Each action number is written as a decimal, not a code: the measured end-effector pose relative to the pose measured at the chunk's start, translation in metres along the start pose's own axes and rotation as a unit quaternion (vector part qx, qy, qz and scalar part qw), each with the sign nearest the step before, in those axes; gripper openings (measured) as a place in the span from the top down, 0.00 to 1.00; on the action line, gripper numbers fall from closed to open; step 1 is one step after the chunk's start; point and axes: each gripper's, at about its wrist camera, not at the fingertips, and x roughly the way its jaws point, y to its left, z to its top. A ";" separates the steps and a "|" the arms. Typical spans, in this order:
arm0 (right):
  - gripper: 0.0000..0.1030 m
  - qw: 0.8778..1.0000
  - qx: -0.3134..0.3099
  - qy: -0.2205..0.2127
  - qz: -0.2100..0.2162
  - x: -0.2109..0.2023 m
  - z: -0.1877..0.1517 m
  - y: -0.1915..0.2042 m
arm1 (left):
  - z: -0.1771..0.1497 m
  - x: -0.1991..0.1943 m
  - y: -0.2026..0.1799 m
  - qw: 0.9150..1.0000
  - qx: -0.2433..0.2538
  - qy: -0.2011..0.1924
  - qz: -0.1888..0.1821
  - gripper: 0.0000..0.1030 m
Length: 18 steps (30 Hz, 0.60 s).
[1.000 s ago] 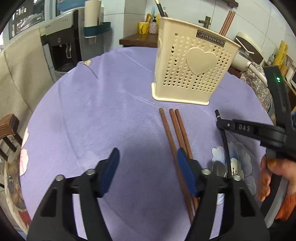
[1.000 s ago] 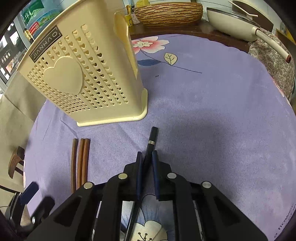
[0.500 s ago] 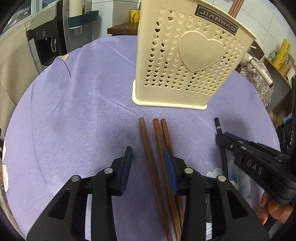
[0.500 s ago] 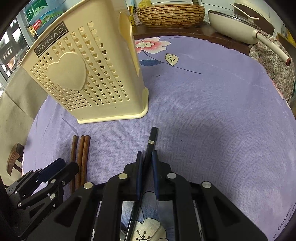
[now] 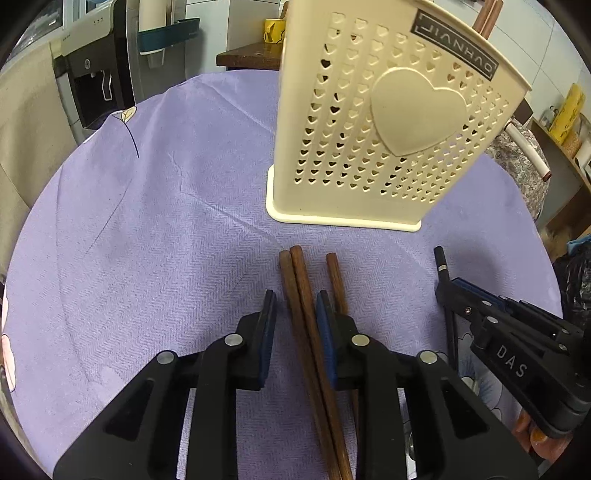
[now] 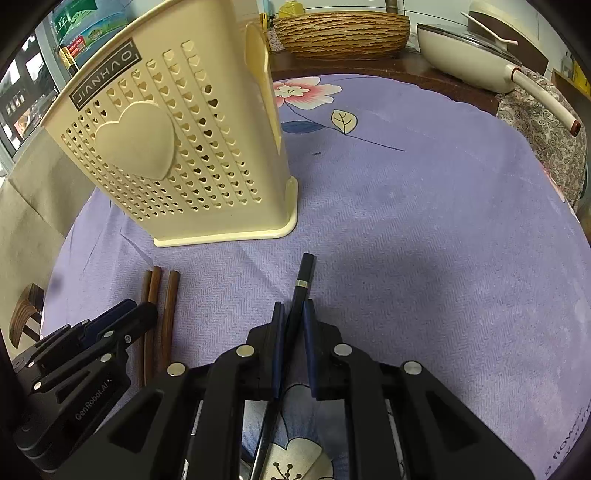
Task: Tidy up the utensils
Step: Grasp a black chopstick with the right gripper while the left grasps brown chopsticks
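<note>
A cream utensil holder point(image 5: 388, 122) with heart-shaped holes stands on the purple tablecloth; it also shows in the right wrist view point(image 6: 177, 155). Three brown wooden chopsticks lie in front of it. My left gripper point(image 5: 295, 306) straddles two chopsticks point(image 5: 301, 291) with its jaws narrowed around them; the third chopstick point(image 5: 334, 277) lies just outside its right finger. My right gripper point(image 6: 293, 314) is shut on a black utensil handle point(image 6: 304, 273) that lies on the cloth. The right gripper shows in the left wrist view point(image 5: 465, 299), and the left gripper in the right wrist view point(image 6: 136, 314).
A cream pan with a long handle point(image 6: 480, 62) and a woven basket point(image 6: 340, 33) stand at the table's far side. A water dispenser point(image 5: 96, 74) stands beyond the far left edge. A chair back point(image 6: 26, 317) is at the left.
My left gripper has moved forward and right over the chopsticks, and its jaws have narrowed around two of them. The right gripper has kept its hold on the black handle.
</note>
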 end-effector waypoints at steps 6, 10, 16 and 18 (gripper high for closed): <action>0.90 1.000 -0.002 -0.001 -0.001 0.000 0.000 0.001 | 0.006 0.002 0.011 1.000 -0.013 0.008 -0.018 0.78; 0.90 1.000 0.000 -0.001 0.003 0.000 0.000 0.000 | 0.007 0.003 0.011 1.000 -0.016 0.005 -0.013 0.78; 0.90 1.000 -0.001 0.000 0.005 0.000 0.001 -0.002 | 0.009 0.001 0.029 0.997 -0.059 0.020 -0.051 0.78; 0.90 1.000 -0.001 0.000 0.005 0.000 0.001 -0.002 | 0.009 0.001 0.031 0.997 -0.056 0.017 -0.048 0.78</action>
